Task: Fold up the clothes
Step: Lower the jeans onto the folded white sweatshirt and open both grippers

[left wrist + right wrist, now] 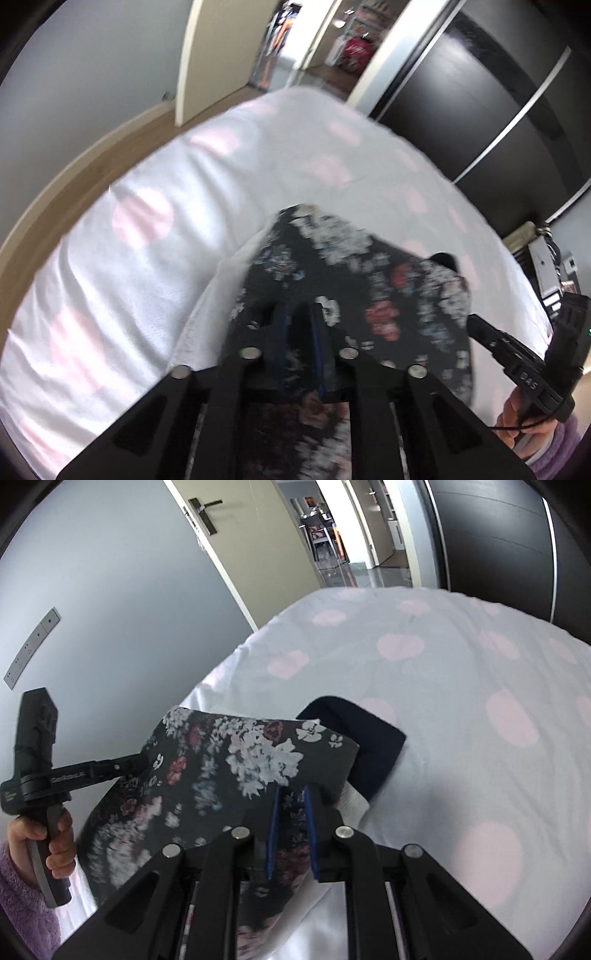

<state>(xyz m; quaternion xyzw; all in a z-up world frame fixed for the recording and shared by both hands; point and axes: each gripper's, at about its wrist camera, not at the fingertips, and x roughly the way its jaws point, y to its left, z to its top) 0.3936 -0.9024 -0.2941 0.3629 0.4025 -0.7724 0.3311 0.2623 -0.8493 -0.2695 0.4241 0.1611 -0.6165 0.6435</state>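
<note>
Bedroom, grey walls, open door to a hallway beyond, dark wardrobe panels on the far side. Bed [461,686] covered in a white sheet with pale pink blotches — this is where the folding happens.

Task item: a dark floral garment [221,771], black ground with white and red flowers. It is lifted off the bed and stretched between the two tools, sagging a little in the middle. A plain navy piece [369,746] lies on the sheet just behind it; whether it belongs to the same garment or is separate cannot be told. A white label shows near the right-hand edge.

Left hand-held gripper [299,332]: fingers drawn narrow, cloth pinched between the blue pads. The left view is motion-blurred, so the exact bite is unclear. Right hand-held gripper [291,812]: likewise narrow, blue pads closed on the garment's edge, fabric running down between them.

Each wrist view catches the other tool off to the side, with a hand in a purple fleecy sleeve on the handle.

Step in hand, as judged: mid-fold — both corners held up, the garment being carried or spread above the bed rather than lying flat.

Next move likely calls for both grips held firm, equal tension across the held edge, and a level lowering so the edge lands square on the sheet without bunching.
</note>
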